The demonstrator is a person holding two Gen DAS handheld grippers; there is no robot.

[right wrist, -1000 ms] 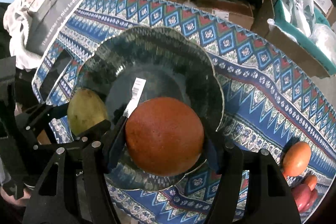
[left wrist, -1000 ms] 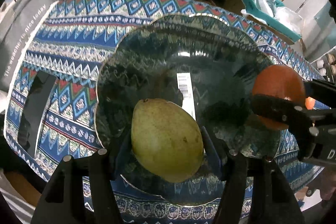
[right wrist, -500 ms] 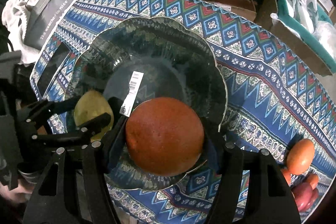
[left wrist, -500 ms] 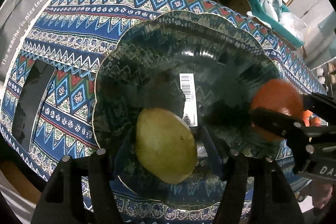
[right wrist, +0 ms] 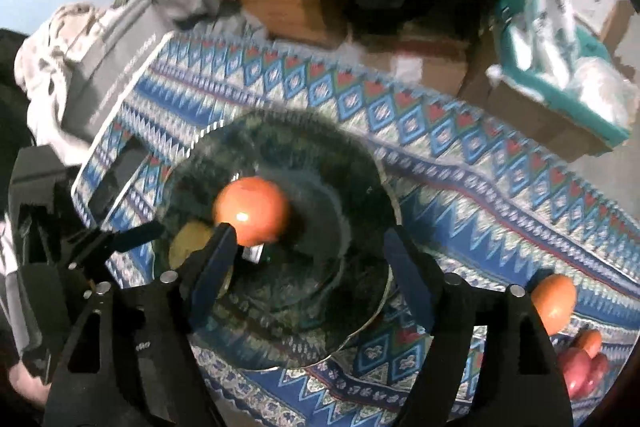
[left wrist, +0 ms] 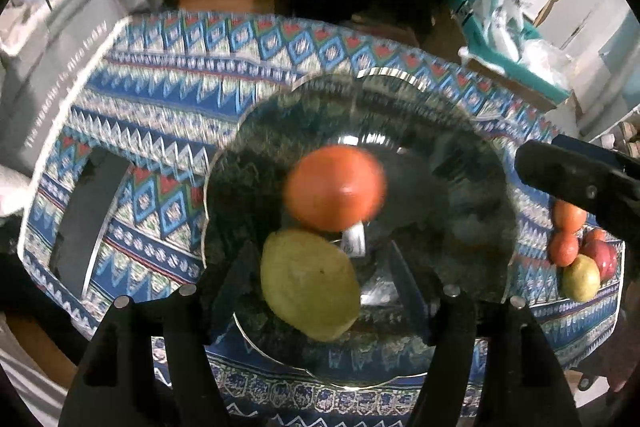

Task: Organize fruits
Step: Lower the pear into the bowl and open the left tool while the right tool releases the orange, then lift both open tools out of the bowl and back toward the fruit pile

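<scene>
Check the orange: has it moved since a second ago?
Yes. The orange left the opening right gripper and now sits near the glass bowl's centre, over the barcode label.

Two fruits lie in the dark glass bowl (left wrist: 460, 131) on the patterned cloth (left wrist: 168, 107).
A green pear (left wrist: 310, 285) lies loose between the open left gripper's (left wrist: 320, 291) fingers, apart from both pads; a blurred orange (left wrist: 335, 187) sits just behind it. More fruit (left wrist: 576, 255) is heaped at the right, behind the right gripper's finger (left wrist: 576, 179).

Grey bag (left wrist: 60, 75) beside patterned cloth (left wrist: 208, 107)
</scene>
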